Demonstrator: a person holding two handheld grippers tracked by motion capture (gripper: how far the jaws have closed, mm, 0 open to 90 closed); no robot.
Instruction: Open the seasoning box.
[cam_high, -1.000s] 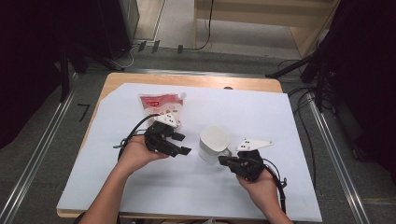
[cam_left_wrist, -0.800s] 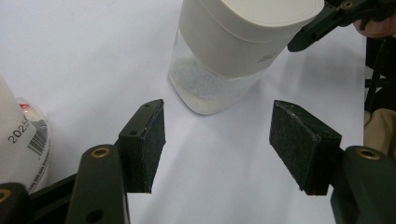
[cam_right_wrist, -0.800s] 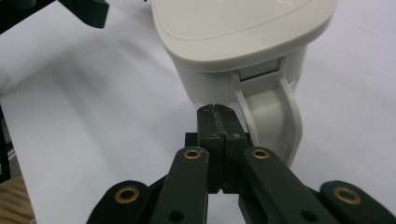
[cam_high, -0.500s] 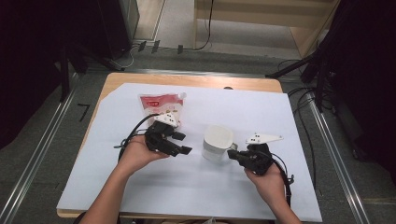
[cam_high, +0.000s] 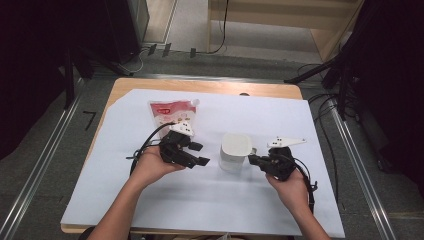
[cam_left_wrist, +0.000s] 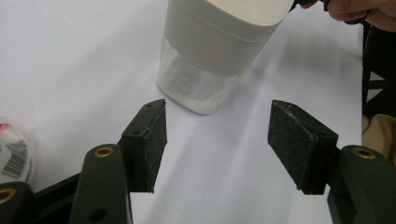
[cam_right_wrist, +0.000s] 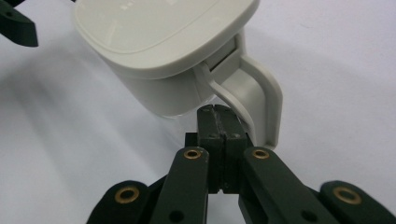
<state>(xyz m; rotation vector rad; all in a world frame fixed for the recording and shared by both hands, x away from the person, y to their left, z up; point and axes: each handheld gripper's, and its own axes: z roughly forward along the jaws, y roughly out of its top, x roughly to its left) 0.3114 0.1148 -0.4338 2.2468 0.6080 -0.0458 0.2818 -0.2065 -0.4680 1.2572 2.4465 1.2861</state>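
A white container (cam_high: 235, 151) with a flat lid and a side handle (cam_right_wrist: 261, 93) stands upright mid-table; its lower part is clear (cam_left_wrist: 196, 88). My left gripper (cam_high: 200, 153) lies just left of it, jaws open and pointed at it, nothing between the pads (cam_left_wrist: 149, 140). My right gripper (cam_high: 252, 160) is at its right side, jaws shut. In the right gripper view its closed tip (cam_right_wrist: 218, 116) sits right at the handle's loop, with nothing between the jaws. A red and white pouch (cam_high: 172, 112) lies flat behind the left hand.
A white sheet (cam_high: 300, 125) covers the wooden table (cam_high: 210, 86). Cables trail from both grippers. Dark stands and cables surround the table on the floor. The pouch's edge (cam_left_wrist: 14, 149) lies beside the left jaw.
The right hand has shifted to the right and slightly away from the person, its shut tip staying by the container's handle. The left hand and the pouch have stayed put.
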